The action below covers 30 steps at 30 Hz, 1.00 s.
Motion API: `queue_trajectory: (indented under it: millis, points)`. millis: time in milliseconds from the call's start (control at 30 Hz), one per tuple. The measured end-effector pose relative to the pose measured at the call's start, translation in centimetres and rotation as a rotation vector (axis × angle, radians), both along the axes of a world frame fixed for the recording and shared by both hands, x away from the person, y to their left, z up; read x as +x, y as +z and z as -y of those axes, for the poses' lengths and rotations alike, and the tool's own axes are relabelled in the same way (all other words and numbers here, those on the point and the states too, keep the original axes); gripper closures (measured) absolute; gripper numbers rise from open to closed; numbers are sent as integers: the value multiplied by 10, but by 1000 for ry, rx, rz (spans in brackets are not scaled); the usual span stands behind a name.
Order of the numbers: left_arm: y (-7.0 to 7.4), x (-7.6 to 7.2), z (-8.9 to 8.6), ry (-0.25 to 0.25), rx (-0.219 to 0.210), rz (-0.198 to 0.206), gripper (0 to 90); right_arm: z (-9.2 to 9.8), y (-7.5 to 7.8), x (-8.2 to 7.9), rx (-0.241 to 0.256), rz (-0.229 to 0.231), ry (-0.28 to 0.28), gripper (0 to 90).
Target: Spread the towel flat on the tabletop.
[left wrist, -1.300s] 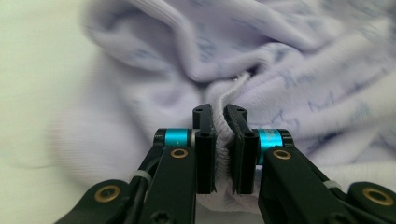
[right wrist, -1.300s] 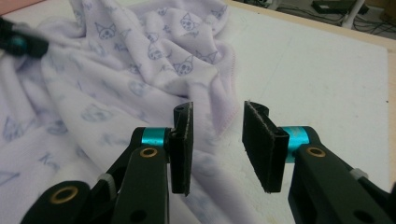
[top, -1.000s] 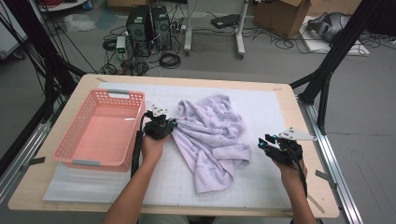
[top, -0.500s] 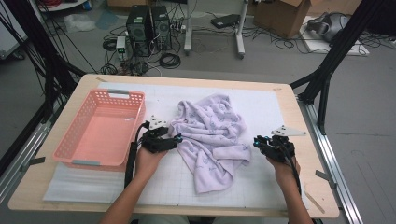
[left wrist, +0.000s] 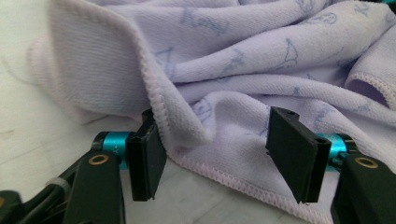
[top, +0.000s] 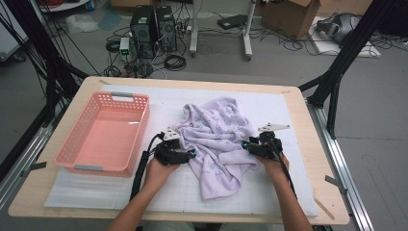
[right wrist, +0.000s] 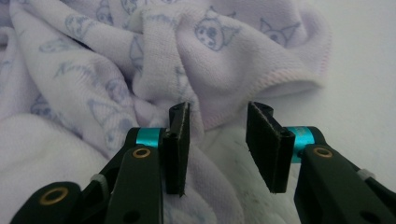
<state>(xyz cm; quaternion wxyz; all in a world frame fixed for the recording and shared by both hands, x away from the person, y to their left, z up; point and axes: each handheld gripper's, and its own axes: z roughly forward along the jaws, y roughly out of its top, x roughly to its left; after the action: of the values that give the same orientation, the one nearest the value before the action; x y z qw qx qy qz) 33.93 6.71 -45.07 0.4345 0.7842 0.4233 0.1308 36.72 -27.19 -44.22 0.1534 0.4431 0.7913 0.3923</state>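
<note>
Standing at my table (top: 308, 144), I see its wooden top covered by a white mat (top: 269, 106), with the pink basket (top: 103, 132) sitting on the mat's left part, nothing inside it as far as the high view shows. Just right of the basket lies the lavender towel (top: 219, 139), crumpled in a loose heap near the middle of the mat, one end trailing toward me. It is printed with small blue cartoon faces and has a stitched hem.

My left claw (top: 188, 155) sits at the towel's left edge, between the basket and the cloth. In the left gripper view this claw (left wrist: 215, 158) is spread wide, and a fold of the towel (left wrist: 243, 70) with its hem runs down into the gap between the jaws; the cloth brushes the left jaw, while the right jaw stands apart from it. Nothing is pinched.

My right claw (top: 246, 144) is at the towel's right edge, facing the left one across the heap. In the right gripper view this claw (right wrist: 217, 144) is parted too, though less widely, low over the mat. A bunched fold of the towel (right wrist: 187, 60) rests against the left jaw, and the right jaw is over bare mat.
</note>
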Motion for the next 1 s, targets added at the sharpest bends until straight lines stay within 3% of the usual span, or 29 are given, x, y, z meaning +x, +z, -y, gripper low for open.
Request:
queue_trajectory:
  millis: [33, 67, 100, 133, 167, 200, 233, 267, 300, 333, 400, 467, 500, 567, 600, 667, 800, 867, 1000]
  points:
    - [-1, 0, 4, -4, 15, 6, 367, -4, -1, 3, -9, 8, 8, 587]
    - [-1, -2, 11, -17, 79, 36, 369, -7, -1, 5, -21, 11, 8, 590]
    - [-1, -2, 11, -17, 79, 36, 376, -9, -2, 7, -29, 8, 6, 606]
    - [0, -4, 17, -14, 134, 67, 396, -11, -3, 9, -26, 0, 8, 640]
    - [0, -4, 17, -14, 134, 67, 429, -13, -3, 12, -23, -6, 12, 686]
    - [0, -4, 17, -38, 121, 75, 519, -14, -4, 15, -11, -19, 22, 761]
    - [0, -4, 17, -38, 121, 75, 633, -14, -4, 15, -11, -19, 22, 761]
    - [1, -4, 18, -39, 103, 74, 749, -17, -2, 20, -9, -23, 37, 850]
    - [1, -4, 18, -39, 103, 74, 782, -18, -1, 22, -15, -14, 38, 860]
    - [1, -1, 14, -20, 71, 59, 798, -17, 1, 23, -17, -4, 33, 865]
    - [1, 1, 11, 1, 65, 67, 808, -13, 3, 25, -17, 21, -2, 868]
    - [3, 6, 1, 54, 33, 81, 810, -10, 5, 25, -11, 33, -27, 869]
    - [5, 11, -7, 105, 2, 99, 811, -1, 7, 27, -17, 67, -76, 871]
    - [7, 20, -13, 127, -3, 81, 811, 8, 10, 30, -24, 83, -127, 870]
    - [7, 20, -13, 127, -3, 81, 811, 8, 10, 30, -24, 83, -127, 870]
    - [10, 26, -18, 156, -28, 88, 811, 17, 12, 37, -1, 85, -182, 870]
    - [12, 37, -22, 176, -29, 96, 811, 19, 14, 43, -18, 97, -212, 870]
    - [13, 41, -25, 192, -24, 109, 810, 22, 20, 46, -29, 146, -288, 871]
    - [14, 41, -30, 186, -55, 101, 784, 28, 25, 46, -4, 168, -348, 868]
